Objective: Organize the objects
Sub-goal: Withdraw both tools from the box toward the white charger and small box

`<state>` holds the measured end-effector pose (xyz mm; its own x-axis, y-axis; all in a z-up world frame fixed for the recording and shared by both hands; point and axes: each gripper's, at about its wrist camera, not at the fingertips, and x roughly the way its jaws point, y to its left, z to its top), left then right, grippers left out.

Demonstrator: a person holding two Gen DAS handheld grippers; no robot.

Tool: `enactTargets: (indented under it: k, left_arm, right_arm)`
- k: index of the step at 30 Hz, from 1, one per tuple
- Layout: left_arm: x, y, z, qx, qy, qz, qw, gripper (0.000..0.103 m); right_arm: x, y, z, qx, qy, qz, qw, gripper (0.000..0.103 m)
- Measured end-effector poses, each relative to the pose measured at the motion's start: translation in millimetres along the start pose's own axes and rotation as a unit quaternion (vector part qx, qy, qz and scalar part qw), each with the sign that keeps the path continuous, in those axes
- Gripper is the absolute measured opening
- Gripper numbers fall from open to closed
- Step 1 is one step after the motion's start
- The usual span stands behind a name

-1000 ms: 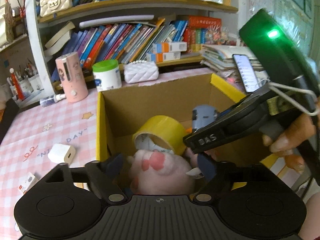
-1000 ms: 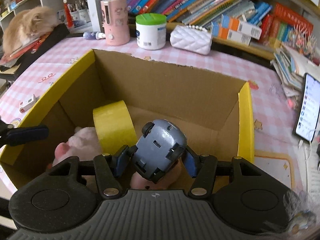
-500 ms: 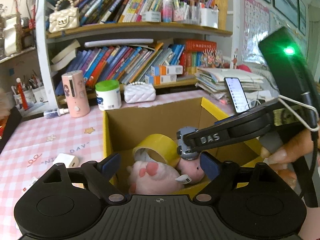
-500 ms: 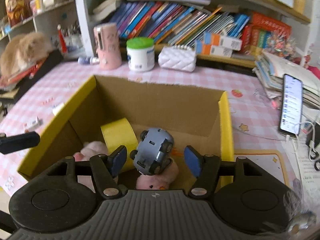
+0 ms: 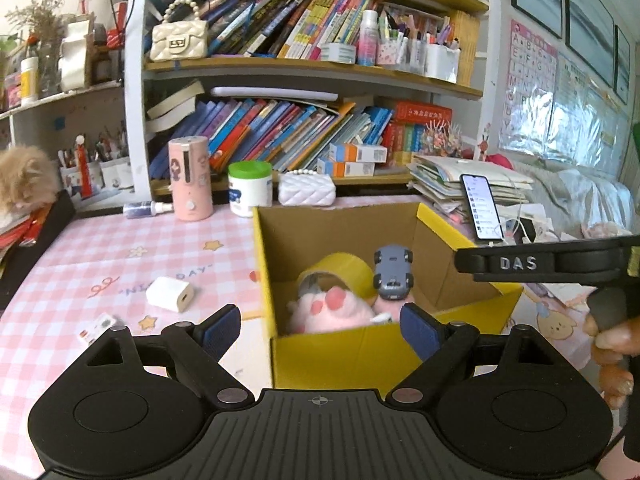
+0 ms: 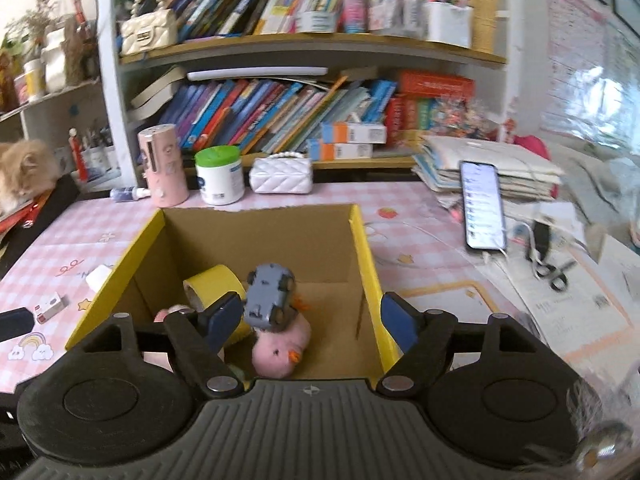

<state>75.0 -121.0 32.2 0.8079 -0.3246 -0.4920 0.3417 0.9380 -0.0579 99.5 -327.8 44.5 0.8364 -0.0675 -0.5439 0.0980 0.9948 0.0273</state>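
Observation:
A yellow-edged cardboard box (image 5: 466, 222) (image 6: 366, 248) stands on the pink checked table. Inside lie a yellow tape roll (image 5: 340, 270) (image 6: 212, 280), a pink plush toy (image 5: 332, 312), a second pink plush (image 6: 280, 346) and a grey toy car (image 5: 393, 272) (image 6: 269, 296) resting upside down on that plush. My left gripper (image 5: 320, 330) is open and empty, above the box's near wall. My right gripper (image 6: 310, 320) is open and empty, above the box's near side; its body shows in the left wrist view (image 5: 560, 262).
A white charger (image 5: 170, 294) and a small white box (image 5: 98, 326) lie on the table left of the box. A pink bottle (image 5: 190, 178), a green-lidded jar (image 5: 250, 188), a white purse (image 5: 306, 188) and a phone (image 5: 480, 206) stand behind, below bookshelves. A cat (image 5: 22, 180) lies far left.
My right gripper opened and let go of the grey toy car, which now rests on the pink plush. Both grippers have pulled back and up out of the box.

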Motion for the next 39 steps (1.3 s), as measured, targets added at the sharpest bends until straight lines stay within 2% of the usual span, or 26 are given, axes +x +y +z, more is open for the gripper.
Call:
enactTargets:
  k: [5, 16, 24, 39]
  left_arm:
    - [-12, 9, -13, 0.000, 0.011, 0.000, 0.9999, 0.089]
    - [-38, 32, -48, -0.007, 0.062, 0.016, 0.9980, 0.089]
    - [-55, 52, -63, -0.016, 0.082, 0.019, 0.9963, 0.089]
    - [-87, 80, -86, -0.024, 0.100, 0.029, 0.9943, 0.089]
  right_arm:
    - [-15, 8, -23, 0.011, 0.014, -0.023, 1.000, 0.076]
    - [-32, 45, -80, 0.023, 0.094, -0.050, 0.994, 0.082]
    - [-49, 83, -99, -0.011, 0.112, -0.037, 0.993, 0.084]
    - [-72, 128, -123, -0.024, 0.130, -0.017, 0.991, 0.085]
